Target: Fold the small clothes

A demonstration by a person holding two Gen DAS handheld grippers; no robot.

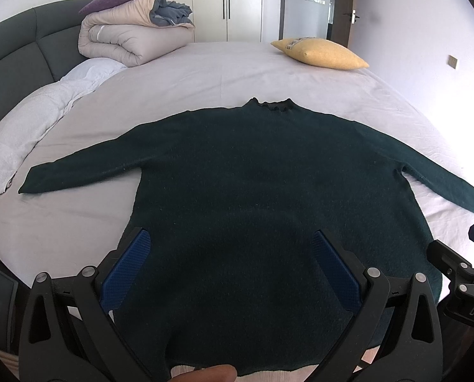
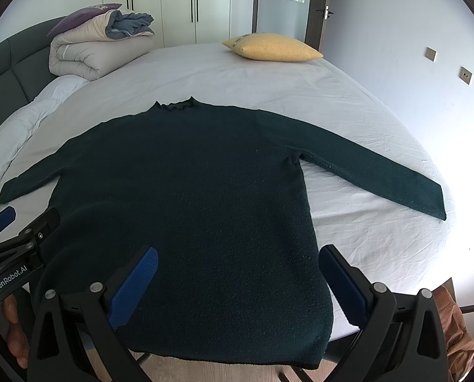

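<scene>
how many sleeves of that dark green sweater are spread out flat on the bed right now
2. The left sleeve stretches toward the white pillow; the right sleeve stretches toward the wall side.

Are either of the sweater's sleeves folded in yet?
No. Both sleeves of the sweater lie spread out flat on the bed.

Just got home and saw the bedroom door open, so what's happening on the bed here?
A person is about to fold a dark green sweater using two handheld tongs. The sweater lies flat on the bed, collar away from the person, both sleeves spread out to the sides, hem hanging over the near edge. The left tongs and right tongs are both open above the hem end, gripping nothing. No fold has been made yet.
</scene>
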